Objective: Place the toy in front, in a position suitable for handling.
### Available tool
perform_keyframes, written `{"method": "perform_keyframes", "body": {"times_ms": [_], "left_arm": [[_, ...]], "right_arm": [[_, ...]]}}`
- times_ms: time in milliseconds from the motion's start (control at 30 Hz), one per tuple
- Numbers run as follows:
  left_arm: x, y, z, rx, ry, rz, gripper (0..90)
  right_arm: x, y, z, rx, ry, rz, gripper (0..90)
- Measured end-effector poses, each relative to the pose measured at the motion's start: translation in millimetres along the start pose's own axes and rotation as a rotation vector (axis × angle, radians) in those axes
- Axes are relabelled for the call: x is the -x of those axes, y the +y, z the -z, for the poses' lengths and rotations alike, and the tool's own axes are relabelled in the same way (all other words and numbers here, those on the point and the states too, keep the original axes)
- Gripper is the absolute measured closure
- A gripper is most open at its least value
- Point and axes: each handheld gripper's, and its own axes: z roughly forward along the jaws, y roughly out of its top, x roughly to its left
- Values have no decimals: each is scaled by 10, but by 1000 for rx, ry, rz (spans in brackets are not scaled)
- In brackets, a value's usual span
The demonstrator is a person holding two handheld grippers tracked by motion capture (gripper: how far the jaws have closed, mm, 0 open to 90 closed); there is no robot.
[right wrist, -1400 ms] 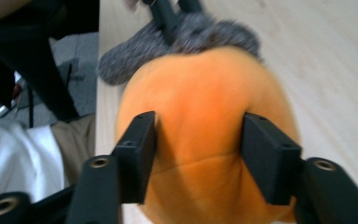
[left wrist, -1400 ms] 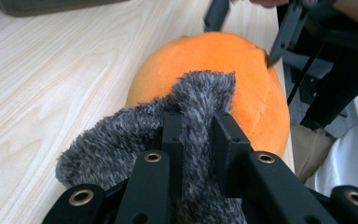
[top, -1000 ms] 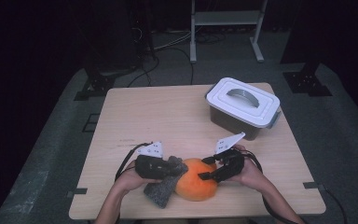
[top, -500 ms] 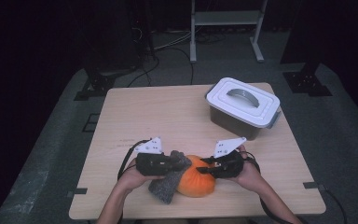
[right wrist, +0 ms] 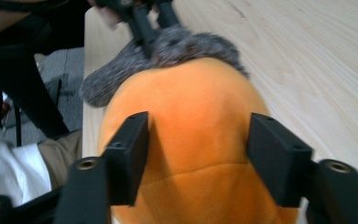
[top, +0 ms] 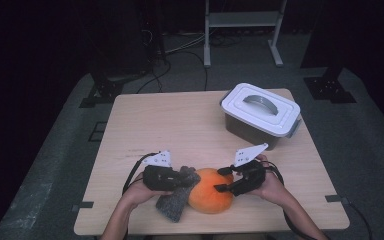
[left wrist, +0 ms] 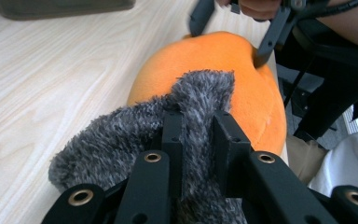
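Observation:
An orange plush with a grey fuzzy piece on its left lies near the table's front edge. My left gripper is shut on a fold of the grey fuzzy piece, which bulges up between the left gripper's jaws. My right gripper comes in from the right. Its jaws have just been opening and now stand wide on either side of the orange plush, with the plush's rounded top between them. The right gripper faces the left gripper across the plush.
A dark bin with a white handled lid stands at the back right of the wooden table. The plush lies close to the front edge, by the person's lap. Dark floor, cables and a shelf frame lie beyond the table.
The right gripper's jaws drew in on the orange plush half a second ago and now stand wider apart. Both hands stayed nearly in place; the left grip is unchanged.

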Motion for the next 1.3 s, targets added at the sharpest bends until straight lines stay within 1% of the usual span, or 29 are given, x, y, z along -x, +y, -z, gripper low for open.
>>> {"method": "perform_keyframes", "body": {"times_ms": [67, 100, 200, 267, 300, 333, 367, 433, 500, 567, 600, 633, 667, 700, 733, 767, 833, 867, 933, 1000, 1100, 1167, 1200, 1267, 1300], "left_arm": [[8, 0, -5, -5, -7, -5, 763], [9, 0, -6, -7, -12, -6, 763], [5, -2, -10, -5, -17, -4, 763], [3, 0, -14, -3, -15, -1, 763], [1, 5, -12, 0, -14, -1, 763], [-1, 9, -11, 7, -12, -2, 763], [-2, 12, -10, 10, -10, -1, 763], [-7, 27, 0, 25, 5, 1, 764], [-14, 52, 27, 32, 22, -3, 764], [-9, 83, 54, 48, 46, -10, 764], [4, 106, 63, 66, 72, -16, 764], [17, 122, 61, 81, 88, -20, 764], [25, 133, 59, 84, 101, -26, 764], [35, 144, 44, 85, 119, -29, 763], [37, 144, 32, 76, 124, -35, 763], [41, 132, 7, 61, 125, -37, 764], [40, 103, -22, 52, 103, -27, 763], [43, 97, -29, 46, 93, -25, 763], [61, 92, -47, 26, 63, -30, 764], [75, 89, -66, 5, 30, -31, 764], [98, 91, -80, -13, -1, -42, 764], [116, 93, -83, -28, -20, -61, 765], [119, 92, -83, -29, -23, -62, 766], [116, 90, -81, -26, -20, -59, 766], [111, 87, -81, -22, -19, -58, 765]], "right_arm": [[24, -1, 6, -9, -4, -21, 322], [28, -2, 5, -15, -7, -21, 314], [42, -17, -20, -33, 6, -40, 294], [47, -27, -59, -47, 9, -54, 292], [47, -29, -74, -50, 8, -66, 319], [47, -32, -93, -60, 11, -74, 377], [38, -29, -98, -63, 2, -64, 434], [13, -15, -84, -53, -21, -37, 555], [-8, 9, -63, -28, -58, -12, 634], [-19, 49, -42, -10, -95, 10, 669], [-26, 66, -30, 4, -114, 19, 672], [-37, 91, -13, 24, -143, 39, 672], [-46, 107, -4, 26, -160, 54, 671], [-56, 112, -4, 28, -174, 67, 668], [-65, 105, -11, 30, -183, 78, 664], [-67, 94, -20, 24, -180, 78, 655], [-66, 57, -42, 9, -149, 75, 632], [-70, 48, -38, 3, -133, 75, 602], [-82, 46, -21, -11, -97, 69, 501], [-88, 56, 3, -15, -96, 70, 404], [-56, 69, 41, 1, -108, 44, 327], [-50, 62, 32, -1, -121, 45, 271], [-46, 54, 13, -8, -125, 42, 248], [-39, 40, -9, -14, -126, 39, 252], [-33, 36, -14, -16, -124, 40, 284]]}}
